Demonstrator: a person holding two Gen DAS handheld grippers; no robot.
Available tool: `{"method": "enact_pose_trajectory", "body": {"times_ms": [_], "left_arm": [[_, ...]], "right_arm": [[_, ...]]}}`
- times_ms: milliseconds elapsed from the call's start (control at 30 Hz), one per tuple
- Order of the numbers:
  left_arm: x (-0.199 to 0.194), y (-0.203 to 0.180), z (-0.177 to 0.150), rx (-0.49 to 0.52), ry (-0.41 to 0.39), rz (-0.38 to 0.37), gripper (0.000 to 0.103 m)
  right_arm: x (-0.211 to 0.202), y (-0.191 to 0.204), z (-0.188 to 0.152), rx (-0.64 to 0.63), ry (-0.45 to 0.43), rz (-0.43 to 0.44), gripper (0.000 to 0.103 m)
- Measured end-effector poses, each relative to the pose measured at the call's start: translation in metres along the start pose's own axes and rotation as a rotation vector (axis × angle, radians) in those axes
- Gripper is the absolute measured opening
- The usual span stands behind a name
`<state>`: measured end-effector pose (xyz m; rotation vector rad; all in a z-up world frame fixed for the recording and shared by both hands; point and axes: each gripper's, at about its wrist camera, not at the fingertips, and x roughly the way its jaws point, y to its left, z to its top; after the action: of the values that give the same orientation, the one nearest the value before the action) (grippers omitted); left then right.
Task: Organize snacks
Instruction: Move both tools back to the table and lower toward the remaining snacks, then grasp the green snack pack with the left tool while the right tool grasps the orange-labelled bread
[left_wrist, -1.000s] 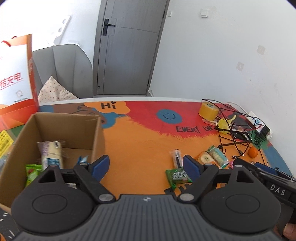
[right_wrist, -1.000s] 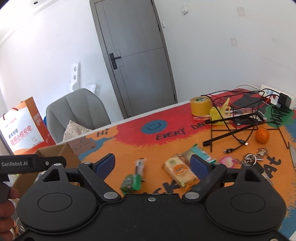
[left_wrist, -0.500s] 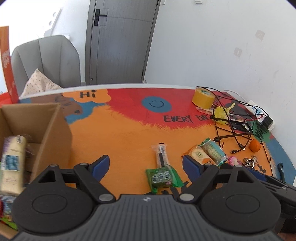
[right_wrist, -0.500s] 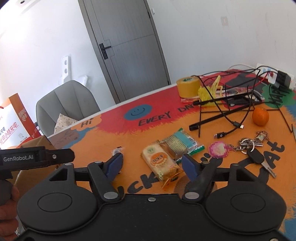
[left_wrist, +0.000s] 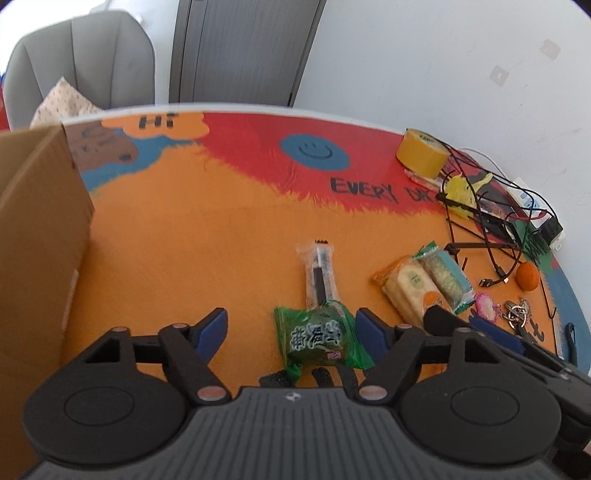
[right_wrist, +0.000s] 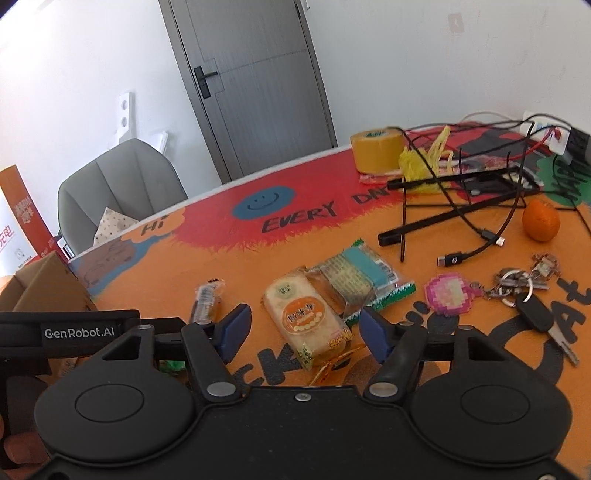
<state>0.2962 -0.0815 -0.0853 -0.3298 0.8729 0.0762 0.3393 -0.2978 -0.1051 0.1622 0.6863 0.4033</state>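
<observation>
table (left_wrist: 229, 236) is seen covered by an orange, red and blue printed mat, lettered "hi" and "every day". cardboard box (left_wrist: 37, 236) is set at the left edge of the left wrist view, with only its outer wall shown; its corner (right_wrist: 44, 284) is caught at the left of the right wrist view. left gripper (left_wrist: 291, 328) is held low over the mat with jaws spread wide and nothing gripped; green snack packet (left_wrist: 321, 338) is found lying flat between its blue fingertips, nearer the right one, contact not discernible. right gripper (right_wrist: 304, 328) is likewise held wide open and empty, with orange-labelled pastry packet (right_wrist: 306, 317) lying on the mat between its fingertips. teal-and-green wafer packet (right_wrist: 360, 278) is laid just beside that pastry, touching it. clear slim stick packet (left_wrist: 319, 273) is laid just beyond the green packet, its near end overlapped. tape roll (right_wrist: 376, 151), tangled black cables (right_wrist: 465, 218), a mandarin (right_wrist: 541, 219), pink keyring charm (right_wrist: 448, 293) and keys (right_wrist: 517, 286) are noted to the right.
</observation>
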Motion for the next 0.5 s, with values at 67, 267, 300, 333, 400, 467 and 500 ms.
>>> {"method": "enact_pose_trajectory", "body": {"times_ms": [67, 267, 300, 333, 400, 467, 500], "left_arm": [[0.006, 0.000, -0.002, -0.009, 0.029, -0.017, 0.067], [0.006, -0.006, -0.005, 0.010, 0.028, -0.035, 0.040], [0.006, -0.006, -0.005, 0.014, 0.030, -0.038, 0.039], [0.005, -0.005, -0.006, 0.013, 0.031, -0.043, 0.037], [0.003, -0.002, -0.008, 0.006, 0.031, -0.052, 0.036], [0.001, 0.001, -0.009, 0.005, 0.032, -0.053, 0.036], [-0.001, 0.002, -0.009, 0.004, 0.033, -0.051, 0.036]], "right_arm": [[0.003, 0.000, -0.003, -0.009, 0.010, -0.005, 0.060], [0.001, 0.004, -0.010, -0.024, 0.019, 0.015, 0.033], [0.000, 0.005, -0.011, -0.021, 0.020, 0.016, 0.033], [0.000, 0.005, -0.011, -0.015, 0.022, 0.017, 0.033], [-0.003, 0.005, -0.012, -0.007, 0.023, 0.021, 0.028], [-0.007, 0.006, -0.013, 0.005, 0.028, 0.026, 0.025], [-0.008, 0.007, -0.014, 0.013, 0.033, 0.028, 0.024]]}}
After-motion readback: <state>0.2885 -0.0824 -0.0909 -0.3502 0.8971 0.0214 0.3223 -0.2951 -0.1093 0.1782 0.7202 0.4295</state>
